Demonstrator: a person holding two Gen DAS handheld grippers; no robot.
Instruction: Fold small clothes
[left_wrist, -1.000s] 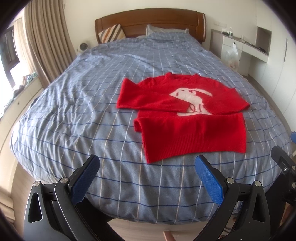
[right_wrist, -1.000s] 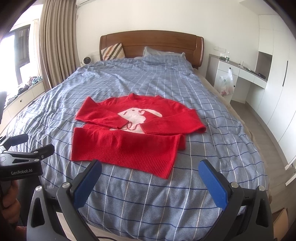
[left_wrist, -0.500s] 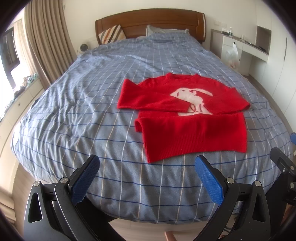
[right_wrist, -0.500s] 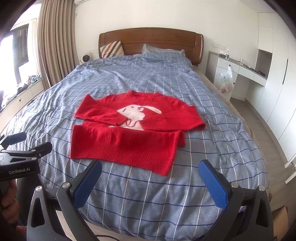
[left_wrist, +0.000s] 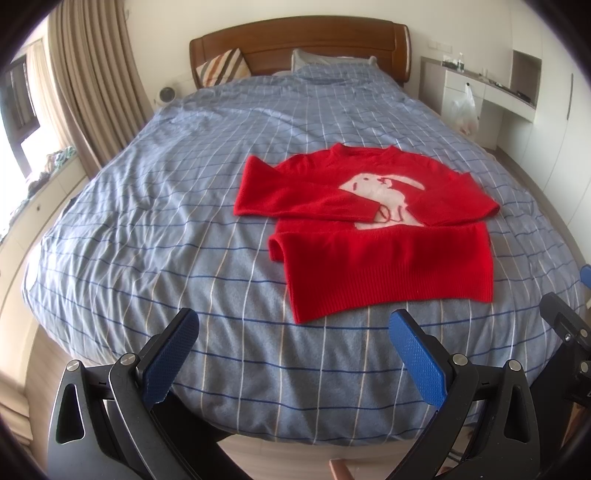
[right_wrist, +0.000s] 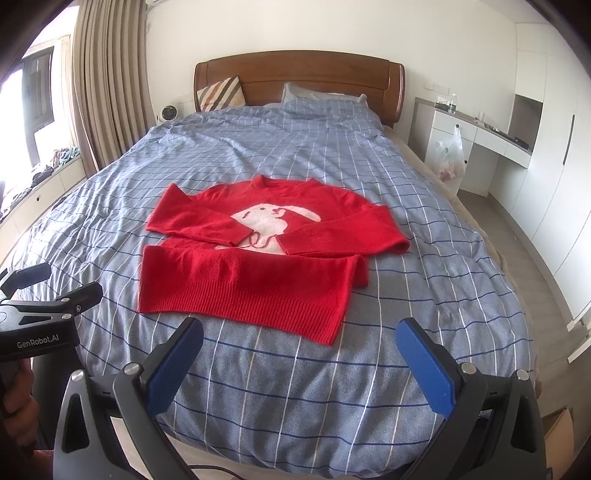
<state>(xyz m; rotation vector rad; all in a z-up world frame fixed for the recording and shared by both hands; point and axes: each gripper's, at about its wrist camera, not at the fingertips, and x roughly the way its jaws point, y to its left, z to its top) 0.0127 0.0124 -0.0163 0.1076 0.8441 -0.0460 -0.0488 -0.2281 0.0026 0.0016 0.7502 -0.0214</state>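
A red sweater (left_wrist: 373, 236) (right_wrist: 258, 266) with a white rabbit on its chest lies flat on the blue checked bed cover (left_wrist: 166, 229) (right_wrist: 424, 258). Both sleeves are folded across the chest and the hem faces me. My left gripper (left_wrist: 293, 332) hangs open over the bed's near edge, short of the hem, with nothing between its blue pads. My right gripper (right_wrist: 299, 339) is open too, just in front of the hem and empty. The left gripper's body (right_wrist: 40, 317) shows at the left of the right wrist view, with a hand below it.
A wooden headboard (right_wrist: 299, 79) with a striped cushion (right_wrist: 221, 94) and pillow stands at the far end. Curtains (right_wrist: 107, 92) and a window bench run along the left. A white desk with a plastic bag (right_wrist: 448, 157) and wardrobes line the right wall.
Both grippers have drifted slightly closer to the bed; the sweater sits a little lower and larger in the right wrist view. The sweater itself has not moved.
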